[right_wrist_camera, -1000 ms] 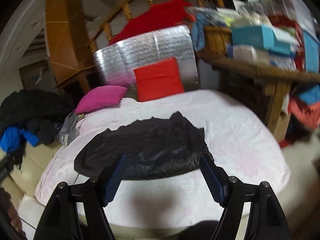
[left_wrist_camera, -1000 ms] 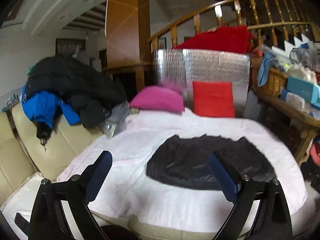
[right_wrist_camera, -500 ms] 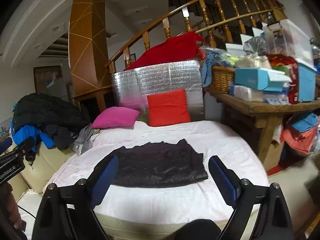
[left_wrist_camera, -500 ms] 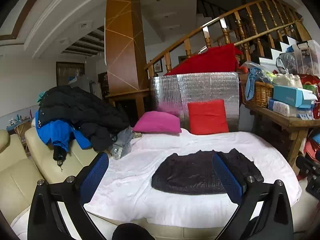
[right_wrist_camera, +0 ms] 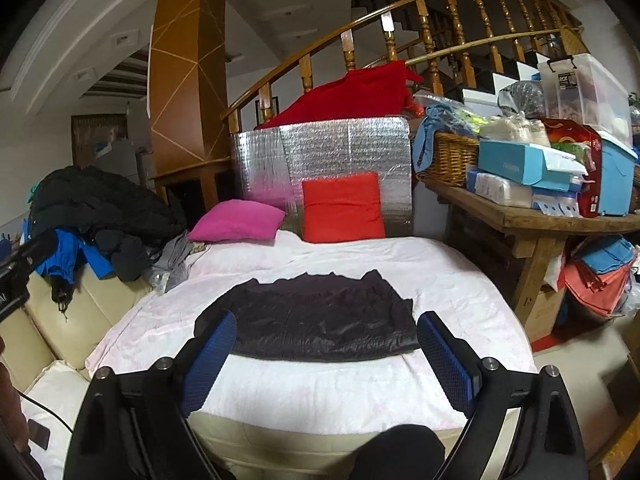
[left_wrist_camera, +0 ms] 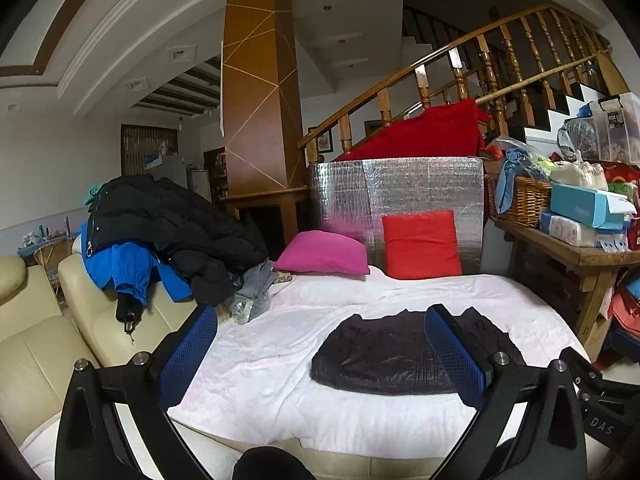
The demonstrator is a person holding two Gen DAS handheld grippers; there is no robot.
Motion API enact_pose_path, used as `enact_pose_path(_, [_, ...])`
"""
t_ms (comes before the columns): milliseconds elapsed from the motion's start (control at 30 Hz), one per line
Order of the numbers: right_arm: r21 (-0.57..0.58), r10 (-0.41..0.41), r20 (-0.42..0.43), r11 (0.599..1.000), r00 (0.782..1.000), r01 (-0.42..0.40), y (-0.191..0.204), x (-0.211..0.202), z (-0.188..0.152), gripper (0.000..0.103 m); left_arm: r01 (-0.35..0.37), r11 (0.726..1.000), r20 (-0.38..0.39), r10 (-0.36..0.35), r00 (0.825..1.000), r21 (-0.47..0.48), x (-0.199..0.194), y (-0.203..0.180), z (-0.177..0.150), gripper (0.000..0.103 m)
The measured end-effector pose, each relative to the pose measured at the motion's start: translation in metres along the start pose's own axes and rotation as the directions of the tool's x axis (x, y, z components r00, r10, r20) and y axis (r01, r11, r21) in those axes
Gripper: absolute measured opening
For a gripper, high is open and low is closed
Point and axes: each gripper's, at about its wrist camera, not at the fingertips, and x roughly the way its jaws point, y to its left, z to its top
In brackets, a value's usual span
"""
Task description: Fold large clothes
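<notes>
Garment [right_wrist_camera: 316, 316]: dark, shiny, already folded into a flat rectangle on the white cover [right_wrist_camera: 400, 384], near the front half of it. Looks done, judging from the tidy edges; far corners stick up slightly at 12 o'clock.

Risks from here:
- Fabric looks slick and thin. A one-layer pinch would probably drag the top layer and undo the fold.
- The cover is loose and wrinkled. A low pass could snag it and shift the garment with it.
- The clothes pile [left_wrist_camera: 160, 232] on the sofa [left_wrist_camera: 36, 320] at 9–10 o'clock hangs over the backrest. Pulling one piece could bring the rest down onto the cover.
- Pink cushion [right_wrist_camera: 236, 222] and red cushion [right_wrist_camera: 342, 208] sit at 11–12 o'clock, well apart from the garment. Low risk.
- Cluttered bench [right_wrist_camera: 532, 220] at 2–3 o'clock is close to the cover's edge; a wide right swing could clip it.

Tools:
- Right gripper [right_wrist_camera: 326, 358]: jaws spread wide, nothing between them. Garment lies ahead at 12 o'clock, below the fingertips, apart from them.
- Left gripper [left_wrist_camera: 320, 358]: jaws also wide, empty. Garment ahead at 1 o'clock, partly behind the right finger, no contact.
</notes>
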Motion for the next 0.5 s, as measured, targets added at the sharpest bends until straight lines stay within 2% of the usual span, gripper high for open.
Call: enact_pose_path(500, [0.002,0.002,-0.011,1.000,1.000,-0.002,0.0046,0.0041,0.0000,0.094,-0.002,1.000,-0.004,0.002,1.000,-0.004,0.0026,0.0035,-0.0028,0.103])
